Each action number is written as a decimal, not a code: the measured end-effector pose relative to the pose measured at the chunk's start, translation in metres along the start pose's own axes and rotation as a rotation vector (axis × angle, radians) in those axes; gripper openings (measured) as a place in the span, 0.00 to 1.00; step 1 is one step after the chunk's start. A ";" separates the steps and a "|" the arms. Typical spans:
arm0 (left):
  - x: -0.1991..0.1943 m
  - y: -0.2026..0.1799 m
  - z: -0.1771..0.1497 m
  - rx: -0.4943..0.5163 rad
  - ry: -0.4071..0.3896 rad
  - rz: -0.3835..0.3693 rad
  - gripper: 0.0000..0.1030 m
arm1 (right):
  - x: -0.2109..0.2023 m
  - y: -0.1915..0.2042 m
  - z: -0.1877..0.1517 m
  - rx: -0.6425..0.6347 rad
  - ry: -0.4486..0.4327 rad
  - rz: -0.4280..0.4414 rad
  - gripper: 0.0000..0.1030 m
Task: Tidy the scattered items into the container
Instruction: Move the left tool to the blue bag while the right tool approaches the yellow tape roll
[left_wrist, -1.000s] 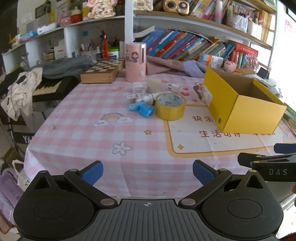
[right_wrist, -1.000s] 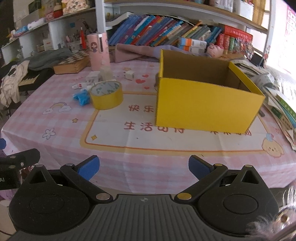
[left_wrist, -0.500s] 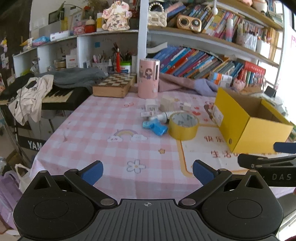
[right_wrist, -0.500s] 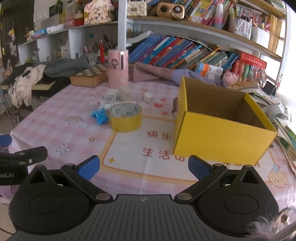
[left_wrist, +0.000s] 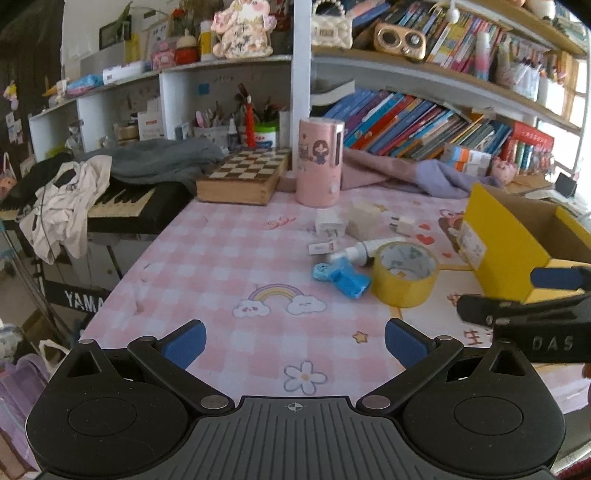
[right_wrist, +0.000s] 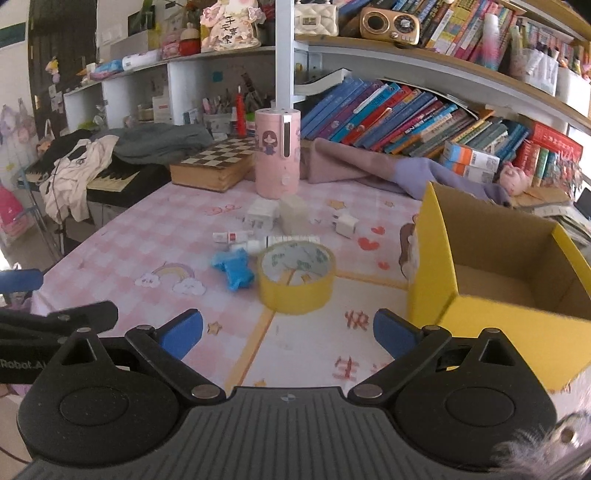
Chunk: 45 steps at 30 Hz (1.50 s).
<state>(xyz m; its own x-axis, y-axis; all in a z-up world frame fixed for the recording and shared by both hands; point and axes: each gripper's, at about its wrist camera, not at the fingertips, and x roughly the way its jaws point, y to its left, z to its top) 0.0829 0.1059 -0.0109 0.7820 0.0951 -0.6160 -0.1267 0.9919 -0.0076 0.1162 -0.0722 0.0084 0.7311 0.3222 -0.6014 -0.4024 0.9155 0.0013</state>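
Both the left gripper (left_wrist: 293, 341) and right gripper (right_wrist: 287, 332) hang spread and empty above the table's near edge, short of the yellow tape roll (right_wrist: 296, 277) beside the yellow box (right_wrist: 491, 325).

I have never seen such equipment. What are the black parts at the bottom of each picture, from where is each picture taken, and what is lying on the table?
The black parts are handheld two-finger grippers, one in each of a person's hands. A camera on each looks forward along its fingers. One picture comes from the left gripper, the other from the right gripper. Both are open and hold nothing. On the pink checked tablecloth lie a yellow tape roll, a blue clip, a white tube and small white plugs. The yellow box looks empty.
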 end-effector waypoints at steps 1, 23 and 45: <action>0.004 0.001 0.002 0.002 0.005 0.005 1.00 | 0.005 -0.001 0.004 0.002 0.002 0.001 0.98; 0.079 0.002 0.035 0.019 0.129 0.042 1.00 | 0.107 -0.023 0.050 0.015 0.142 0.057 0.92; 0.133 -0.029 0.043 0.143 0.215 -0.057 0.99 | 0.164 -0.030 0.057 -0.029 0.260 0.024 0.85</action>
<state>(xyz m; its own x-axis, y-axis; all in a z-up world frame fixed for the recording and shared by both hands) 0.2163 0.0928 -0.0587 0.6361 0.0340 -0.7708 0.0132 0.9984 0.0549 0.2795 -0.0325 -0.0449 0.5569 0.2672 -0.7864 -0.4363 0.8998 -0.0033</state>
